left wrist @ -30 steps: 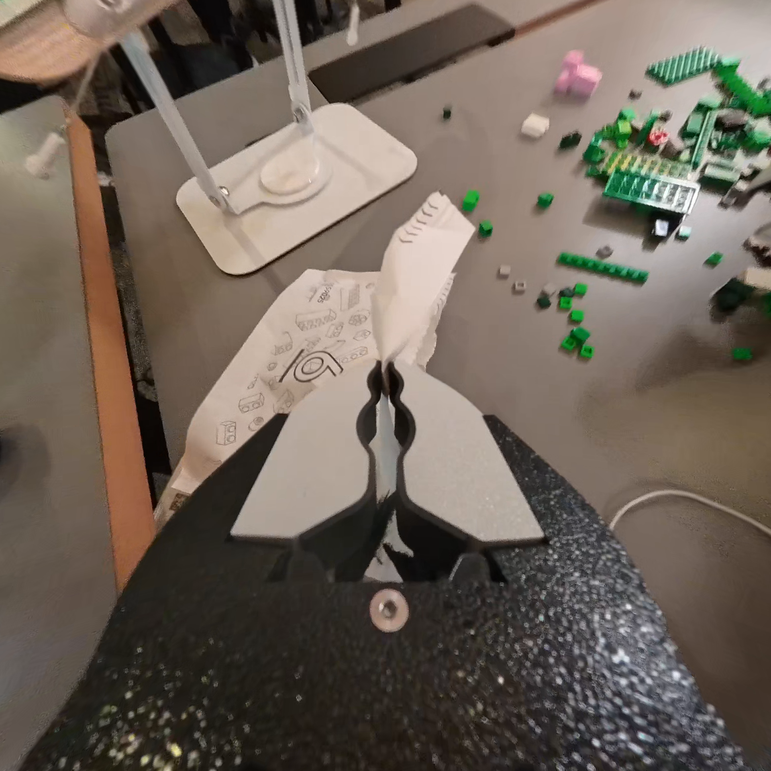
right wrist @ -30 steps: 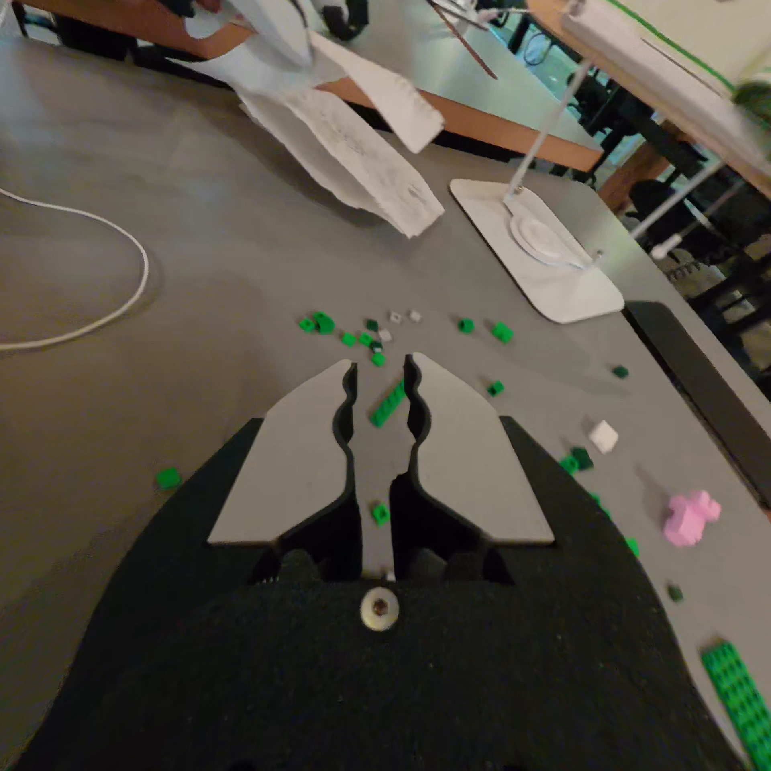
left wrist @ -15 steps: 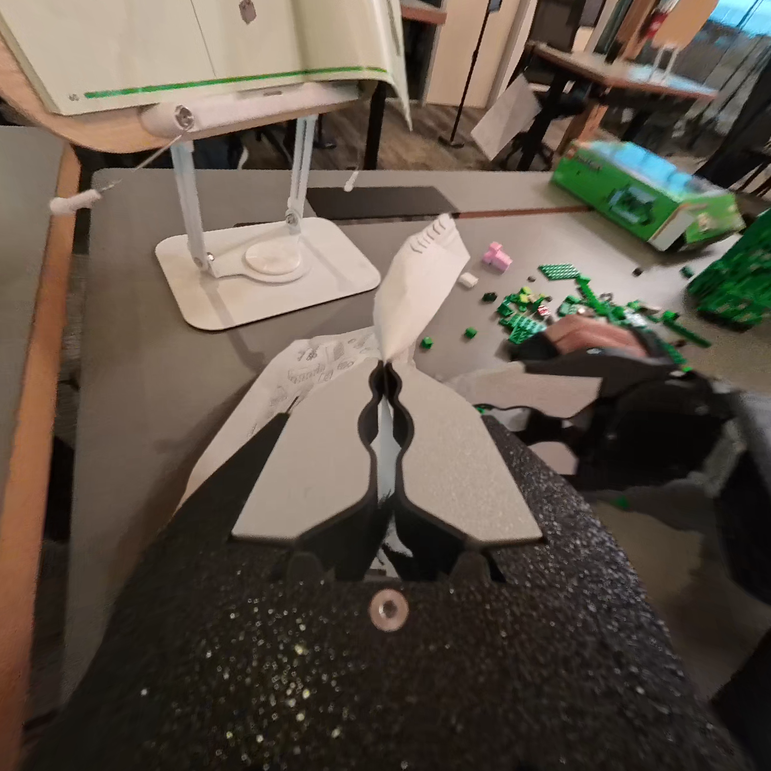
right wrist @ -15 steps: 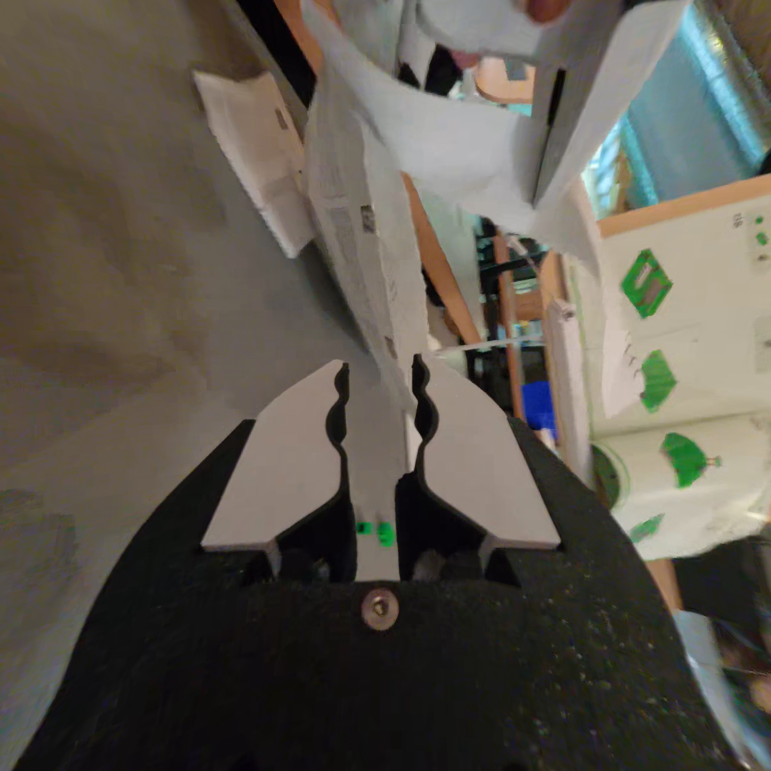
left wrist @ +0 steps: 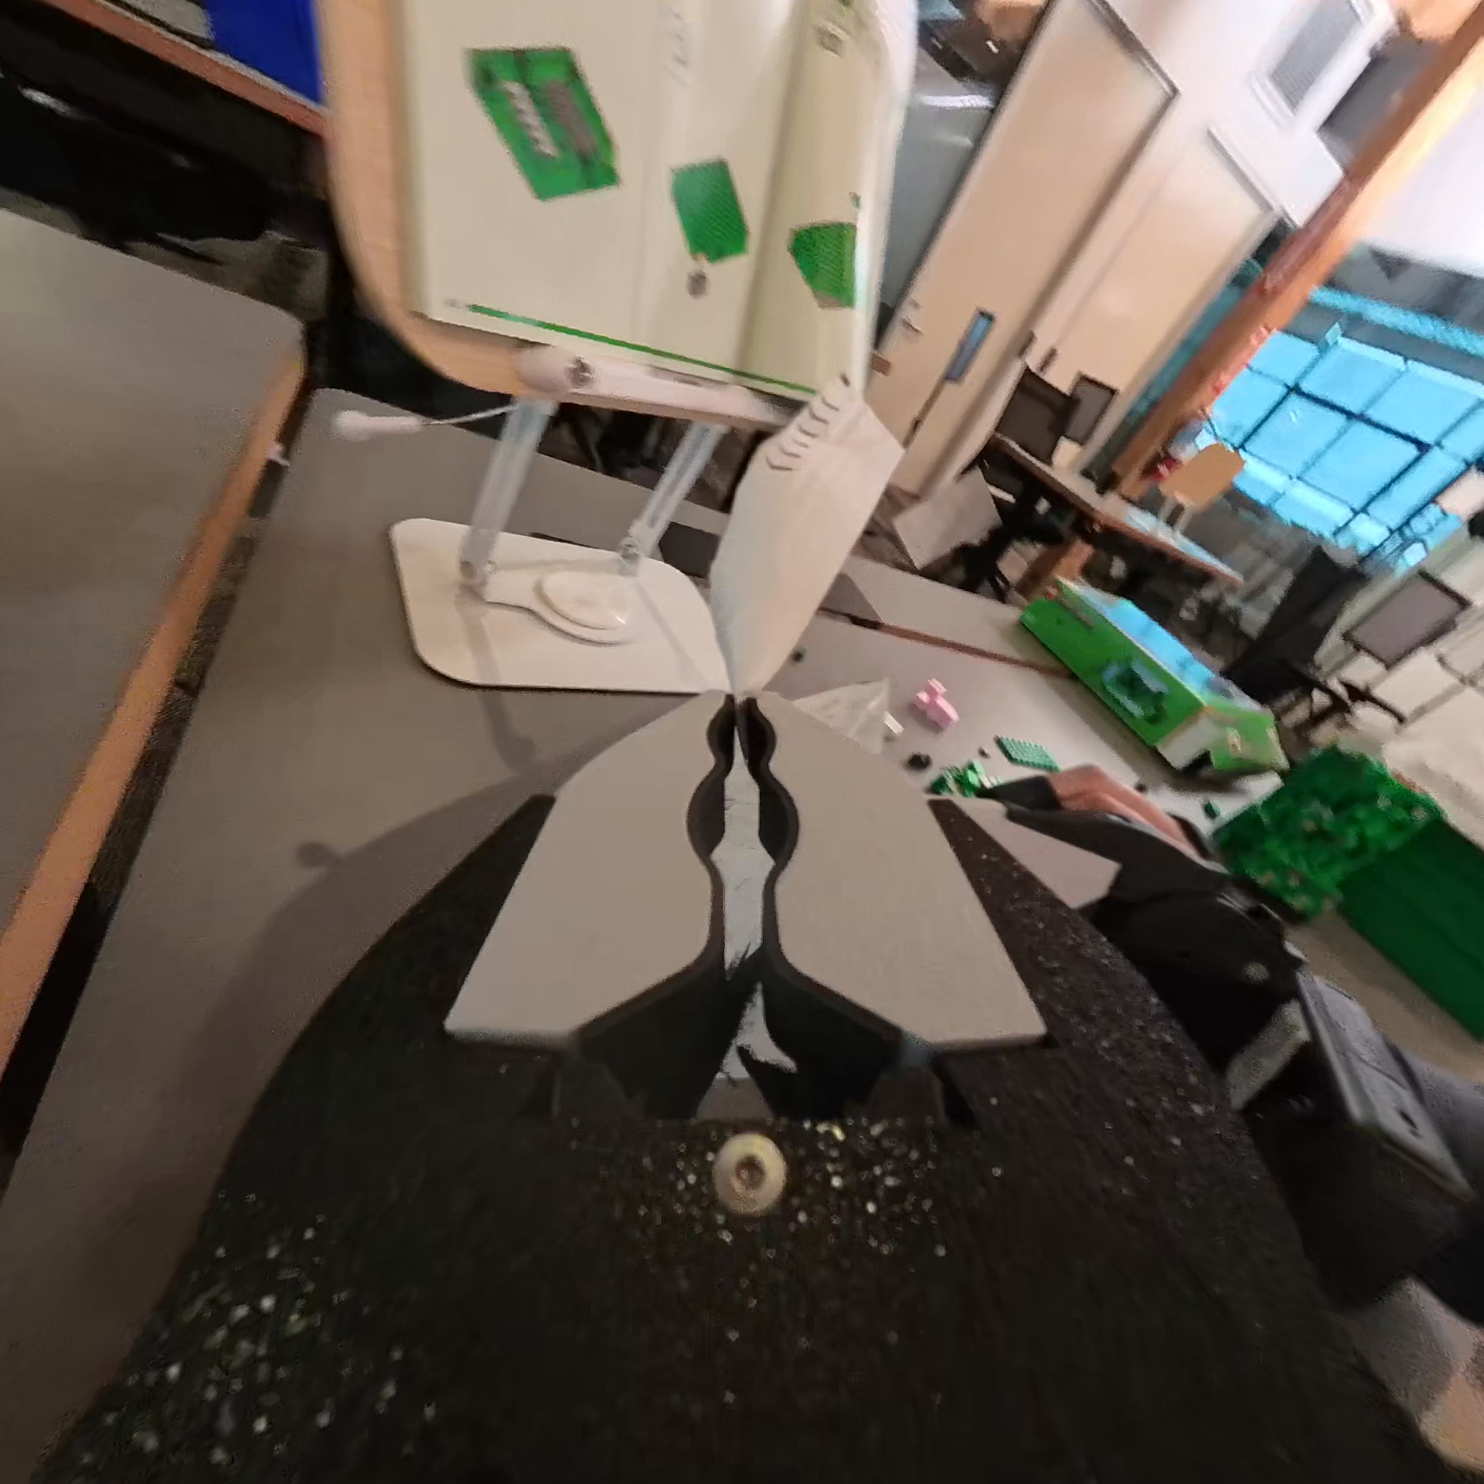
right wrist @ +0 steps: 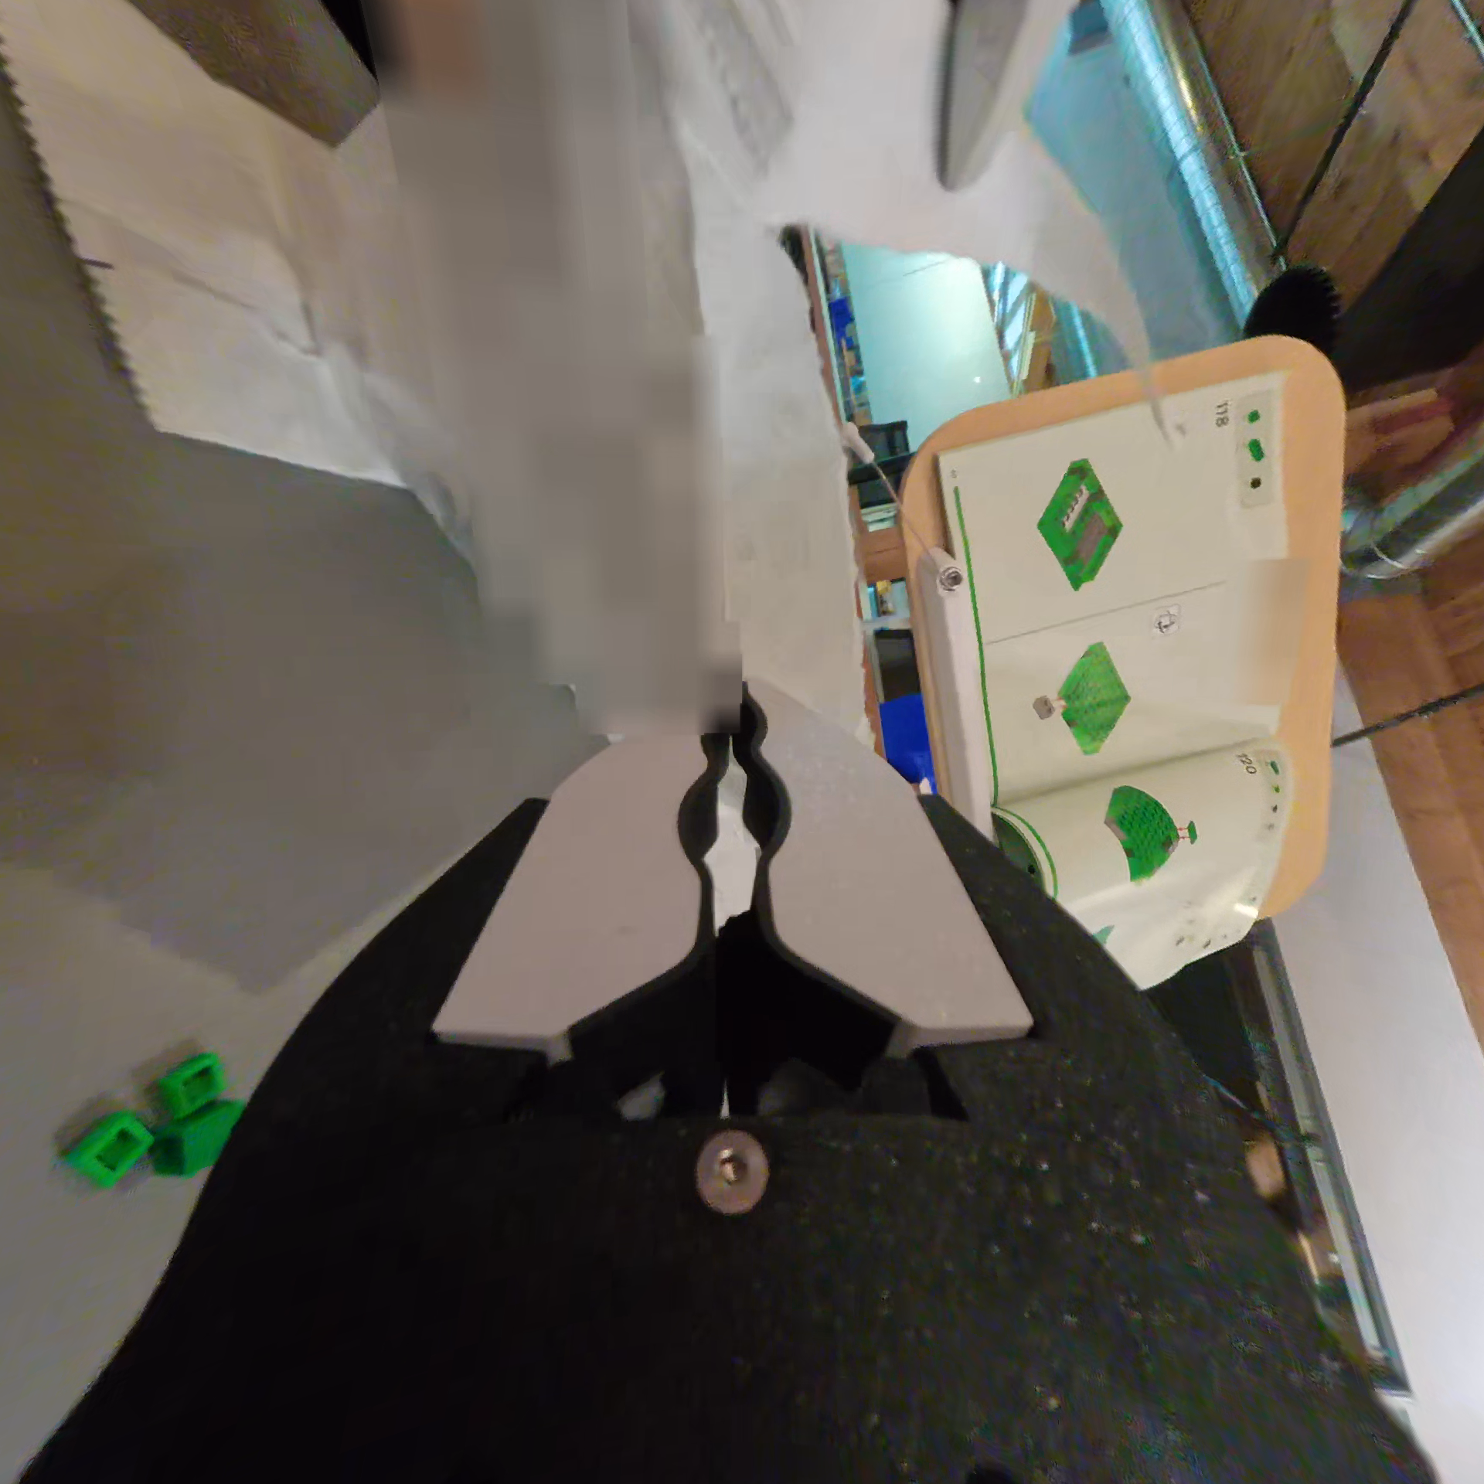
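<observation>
Two grippers: both pinch the same white paper bag, lifted clear of the grey table (left wrist: 265, 803).
Left gripper (left wrist: 740, 707): jaws closed to a sliver on the bag (left wrist: 799, 554); a flap with a serrated edge stands up past the tips.
Right gripper (right wrist: 735, 727): rolled on its side, jaws nearly together with the bag (right wrist: 265, 321) caught at the tips; a blur patch hides part of the grip.
Bag contents: cannot tell; the paper looks crumpled and flat.
Print on bag: small line drawings, too blurred to make out.
Booklet (right wrist: 1124, 642): open on a wooden stand (left wrist: 554, 602) with a white base; pages show green brick drawings.
Green box (left wrist: 1156, 691): lies closed on the far table side, printed on its faces.
Loose bricks (right wrist: 152, 1124): three green ones sit on the table just left of the right gripper's body.
Other pieces: a pink block (left wrist: 935, 707) and small green parts lie beyond the left tips.
Hand (left wrist: 1100, 791): seen in the left view, wrapped over the right gripper's black body.
</observation>
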Demonstrator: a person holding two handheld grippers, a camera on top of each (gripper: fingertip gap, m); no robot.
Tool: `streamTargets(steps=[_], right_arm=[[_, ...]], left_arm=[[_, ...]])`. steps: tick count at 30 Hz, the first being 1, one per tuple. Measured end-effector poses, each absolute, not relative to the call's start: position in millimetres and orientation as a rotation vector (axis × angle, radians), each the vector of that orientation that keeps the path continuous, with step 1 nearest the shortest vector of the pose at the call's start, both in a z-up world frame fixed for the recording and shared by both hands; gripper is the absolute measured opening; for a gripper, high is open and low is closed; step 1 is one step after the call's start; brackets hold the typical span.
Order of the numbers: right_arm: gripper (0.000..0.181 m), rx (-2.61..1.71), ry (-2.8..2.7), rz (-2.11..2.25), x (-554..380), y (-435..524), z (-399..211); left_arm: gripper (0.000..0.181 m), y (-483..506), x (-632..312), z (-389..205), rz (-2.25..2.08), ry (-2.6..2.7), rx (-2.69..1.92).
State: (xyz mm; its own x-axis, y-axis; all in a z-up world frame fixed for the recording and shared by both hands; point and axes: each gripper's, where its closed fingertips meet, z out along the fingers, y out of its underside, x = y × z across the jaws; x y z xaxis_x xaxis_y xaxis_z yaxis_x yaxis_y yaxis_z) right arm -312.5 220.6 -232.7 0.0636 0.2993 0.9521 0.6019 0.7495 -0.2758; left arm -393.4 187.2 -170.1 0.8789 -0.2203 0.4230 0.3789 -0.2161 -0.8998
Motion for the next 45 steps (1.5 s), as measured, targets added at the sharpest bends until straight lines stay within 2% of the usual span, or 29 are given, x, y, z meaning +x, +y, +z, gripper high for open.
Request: streamTargets(steps=[4, 7, 9, 10, 12, 14, 20, 24, 29, 38, 45], right_arm=[[0.000, -0.784, -1.545, -0.254, -313, 225, -229], [0.000, -0.793, -1.554, -0.257, -316, 226, -227], [0.000, -0.802, -1.559, -0.246, -319, 225, -225], [0.000, -0.801, -1.561, -0.244, -320, 224, -224], [0.000, -0.794, -1.570, -0.248, -324, 222, -223], [0.001, -0.774, -1.578, -0.257, -328, 219, -222], [0.000, -0.770, -1.578, -0.252, -331, 218, -217], [0.000, -0.771, -1.578, -0.250, -330, 218, -218], [0.000, -0.774, -1.585, -0.247, -330, 219, -220], [0.000, -0.777, -1.584, -0.252, -326, 220, -222], [0.000, -0.766, -1.581, -0.256, -326, 217, -221]], left_arm=[[0.007, 192, -404, -174, -0.575, -0.233, -1.694], [0.027, 191, -409, -170, -0.477, -0.251, -1.698], [0.030, 188, -410, -160, -0.387, -0.227, -1.687], [0.029, 185, -409, -153, -0.343, -0.198, -1.674], [0.011, 178, -392, -133, -0.281, -0.058, -1.621], [0.000, 170, -365, -119, -0.230, 0.142, -1.586], [0.000, 149, -300, -156, -0.251, 0.633, -1.858], [0.000, 136, -288, -186, -0.380, 0.706, -2.043], [0.000, 141, -291, -218, -0.332, 0.761, -2.177], [0.000, 177, -315, -188, -0.018, 0.604, -1.964], [0.000, 192, -331, -193, 0.166, 0.571, -1.986]])
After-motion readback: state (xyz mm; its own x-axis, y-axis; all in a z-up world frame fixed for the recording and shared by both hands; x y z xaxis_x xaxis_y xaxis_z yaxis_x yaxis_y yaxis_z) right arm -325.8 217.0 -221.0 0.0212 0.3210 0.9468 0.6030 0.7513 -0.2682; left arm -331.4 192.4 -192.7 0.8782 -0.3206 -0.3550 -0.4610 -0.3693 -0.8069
